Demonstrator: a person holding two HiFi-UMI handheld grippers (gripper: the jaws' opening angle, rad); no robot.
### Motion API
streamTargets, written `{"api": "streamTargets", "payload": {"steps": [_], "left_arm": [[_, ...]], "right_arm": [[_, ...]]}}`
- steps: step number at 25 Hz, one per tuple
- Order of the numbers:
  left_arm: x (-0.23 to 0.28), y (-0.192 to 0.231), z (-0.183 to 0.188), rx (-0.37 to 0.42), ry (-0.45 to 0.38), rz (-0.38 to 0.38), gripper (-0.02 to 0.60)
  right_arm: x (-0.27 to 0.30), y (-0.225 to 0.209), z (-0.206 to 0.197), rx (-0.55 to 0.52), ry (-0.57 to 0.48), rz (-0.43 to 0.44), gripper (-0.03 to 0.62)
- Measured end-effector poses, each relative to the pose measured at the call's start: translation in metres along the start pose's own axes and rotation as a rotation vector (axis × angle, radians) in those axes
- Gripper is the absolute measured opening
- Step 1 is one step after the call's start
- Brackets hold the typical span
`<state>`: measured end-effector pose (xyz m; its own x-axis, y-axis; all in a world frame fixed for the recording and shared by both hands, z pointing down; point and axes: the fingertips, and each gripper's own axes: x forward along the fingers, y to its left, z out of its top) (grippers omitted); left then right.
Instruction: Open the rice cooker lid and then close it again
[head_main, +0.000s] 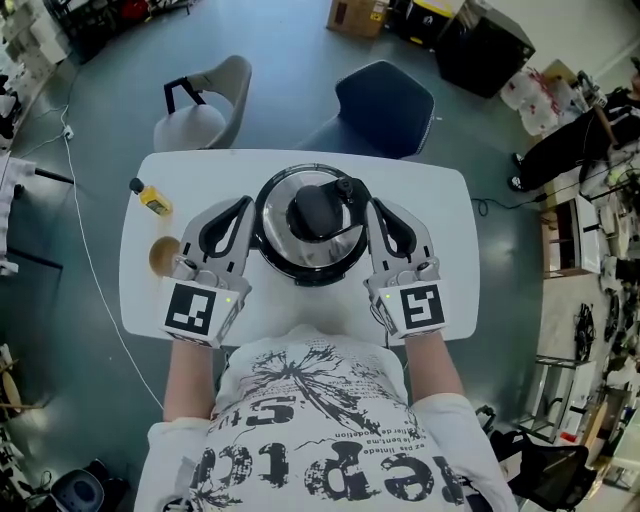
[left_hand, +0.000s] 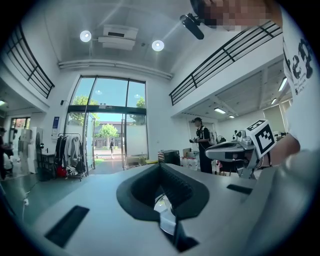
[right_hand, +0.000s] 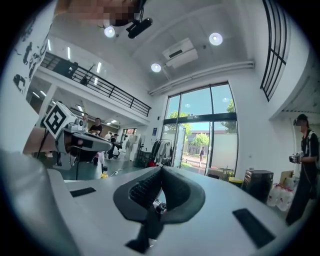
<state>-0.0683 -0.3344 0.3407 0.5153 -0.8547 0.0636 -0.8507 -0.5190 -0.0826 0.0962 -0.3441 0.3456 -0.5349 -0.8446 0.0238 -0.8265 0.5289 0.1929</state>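
Printed shirt (head_main: 320, 420) at bottom edge; white table (head_main: 440, 210) beyond, rice cooker (head_main: 290, 268) centred on it, lid (head_main: 338, 240) down. Left gripper (head_main: 243, 207), right gripper (head_main: 374, 207) flank cooker, each with jaws closed, empty. Looks like pre-open step; next calls for opening jaws, taking hold of lid

The person's shirt (head_main: 310, 400) covers the middle of the desk's (head_main: 450, 250) near edge, and the picture's lower edge cuts off the shirt's print. The left tool (head_main: 244, 206) overlaps a brown round thing (head_main: 158, 256) on the desk, and what it is cannot be told. The label on the small yellow bottle (head_main: 152, 198) is too small to read. The rice cooker (head_main: 268, 248) has its body almost wholly hidden under its own lid (head_main: 315, 222). In the left gripper view the tool's body blocks the desk, and only a shiny sliver (left_hand: 163, 208) shows through the loop of its closed jaws, too little to identify.
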Motion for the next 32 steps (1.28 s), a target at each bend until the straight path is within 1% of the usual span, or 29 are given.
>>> {"api": "streamTargets", "payload": {"steps": [4,7,15,17,22,26,32], "left_arm": [[-0.001,-0.002,-0.001,0.001,0.009,0.006,0.014],[-0.003,0.001,-0.003,-0.003,0.015,0.009,0.014],[-0.008,0.001,-0.003,-0.002,0.018,0.003,0.014],[-0.009,0.004,-0.002,0.0,0.029,0.009,0.014],[-0.009,0.008,-0.005,-0.005,0.035,0.012,0.014],[-0.009,0.008,-0.006,-0.004,0.032,0.005,0.014],[-0.01,0.005,-0.008,-0.008,0.036,0.001,0.014]], "right_arm": [[-0.001,0.0,-0.005,0.019,0.013,0.003,0.011],[0.001,0.003,-0.005,0.01,0.015,0.012,0.011],[0.0,0.005,-0.002,0.025,0.025,-0.006,0.011],[0.002,0.008,0.0,0.033,0.021,-0.007,0.011],[0.007,0.015,-0.002,0.015,0.025,0.004,0.011],[0.007,0.015,-0.002,0.064,0.017,0.004,0.011],[0.004,0.014,-0.001,0.031,0.023,-0.004,0.011]]}}
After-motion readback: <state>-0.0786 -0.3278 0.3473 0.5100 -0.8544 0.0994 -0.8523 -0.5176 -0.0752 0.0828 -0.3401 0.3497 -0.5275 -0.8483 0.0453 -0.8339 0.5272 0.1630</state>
